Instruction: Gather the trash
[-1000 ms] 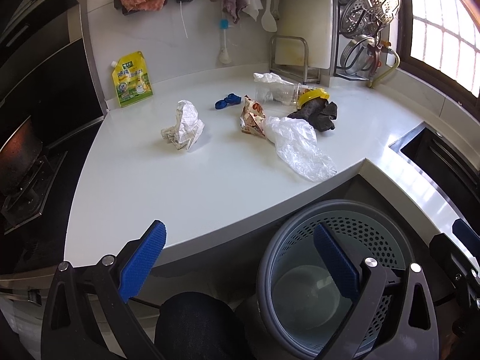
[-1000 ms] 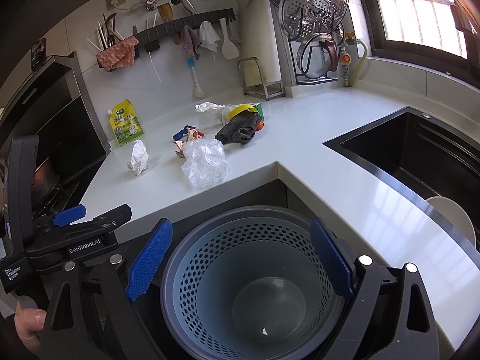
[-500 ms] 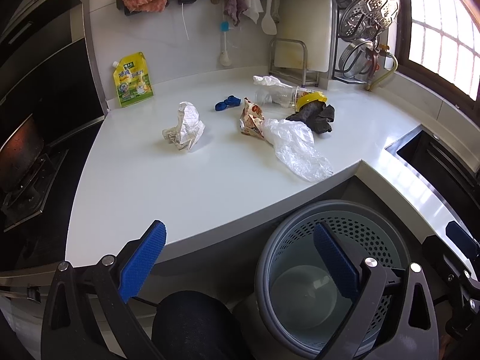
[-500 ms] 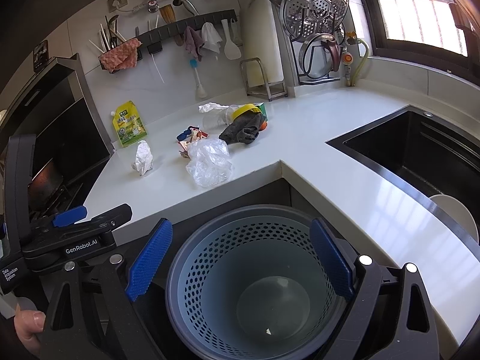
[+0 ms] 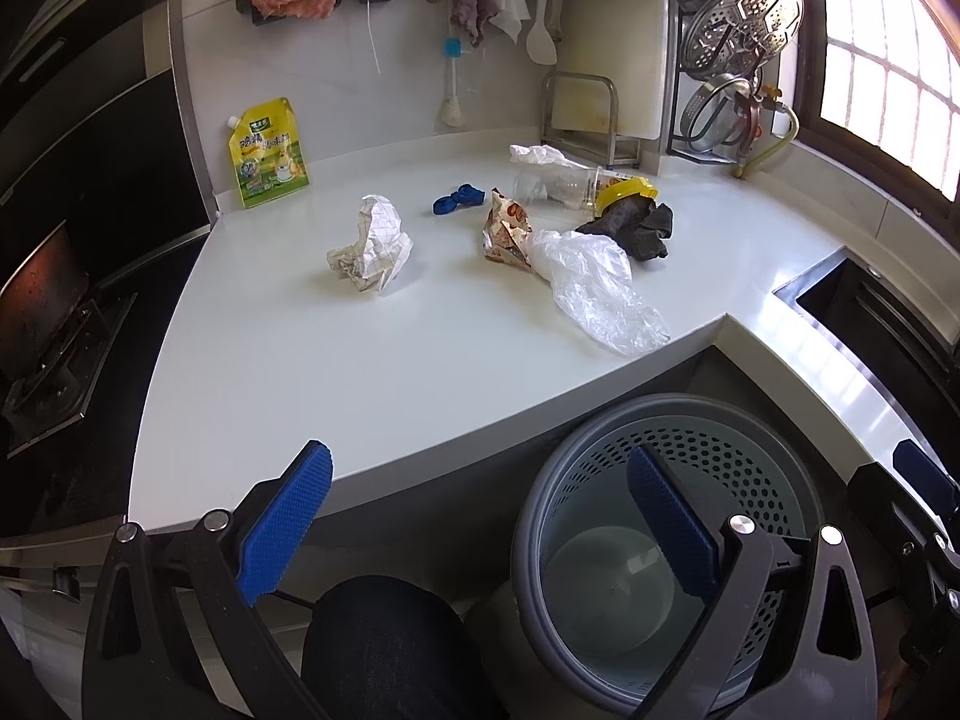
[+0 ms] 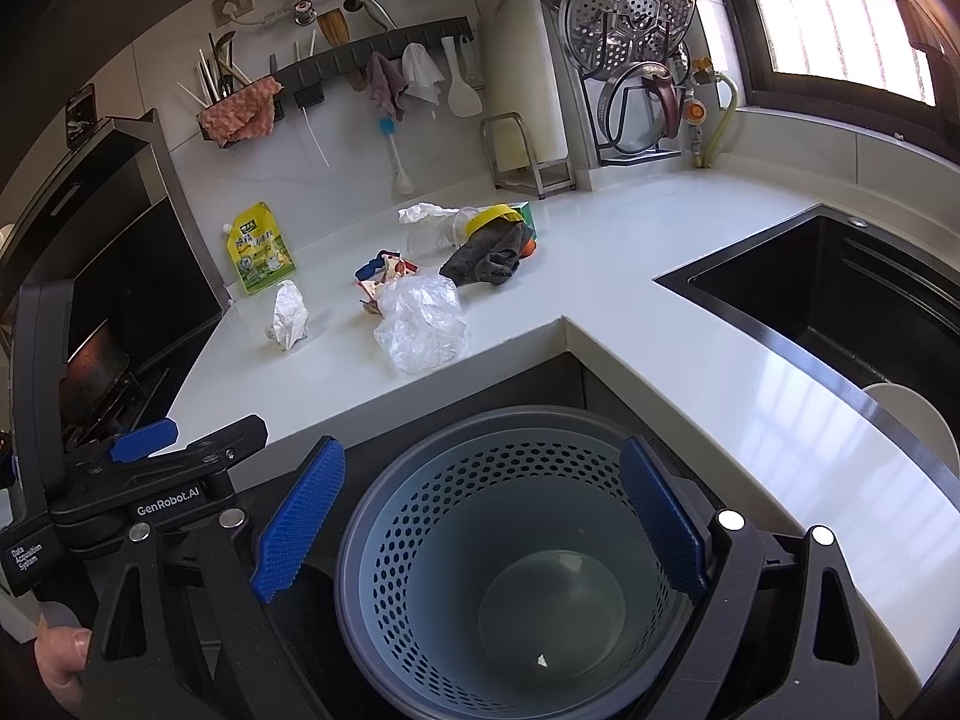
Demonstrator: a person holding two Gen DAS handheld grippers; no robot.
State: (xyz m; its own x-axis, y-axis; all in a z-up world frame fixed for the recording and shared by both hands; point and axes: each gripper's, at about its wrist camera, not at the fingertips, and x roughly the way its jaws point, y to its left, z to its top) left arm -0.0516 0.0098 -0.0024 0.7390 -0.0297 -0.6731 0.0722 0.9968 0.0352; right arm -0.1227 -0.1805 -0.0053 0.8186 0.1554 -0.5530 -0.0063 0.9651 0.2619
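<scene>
Trash lies on the white counter point(image 5: 312, 372): a crumpled paper ball point(image 5: 372, 243) point(image 6: 288, 315), a clear plastic bag point(image 5: 597, 291) point(image 6: 423, 321), a snack wrapper point(image 5: 507, 231), a blue scrap point(image 5: 459, 198), a dark cloth point(image 5: 639, 228) point(image 6: 489, 255) and a clear cup with a yellow lid point(image 5: 576, 183). A grey perforated bin point(image 5: 666, 546) point(image 6: 516, 546) stands below the counter corner. My left gripper point(image 5: 480, 522) is open and empty over the counter's front edge. My right gripper point(image 6: 480, 522) is open and empty above the bin.
A yellow pouch point(image 5: 267, 153) leans on the back wall. A black stove point(image 5: 48, 312) is at the left, a black sink point(image 6: 840, 300) at the right. A dish rack with lids point(image 6: 636, 60) stands at the back.
Both grippers have drifted slightly up and toward the counter, so the trash sits a little lower in view. Nothing was taken hold of.
</scene>
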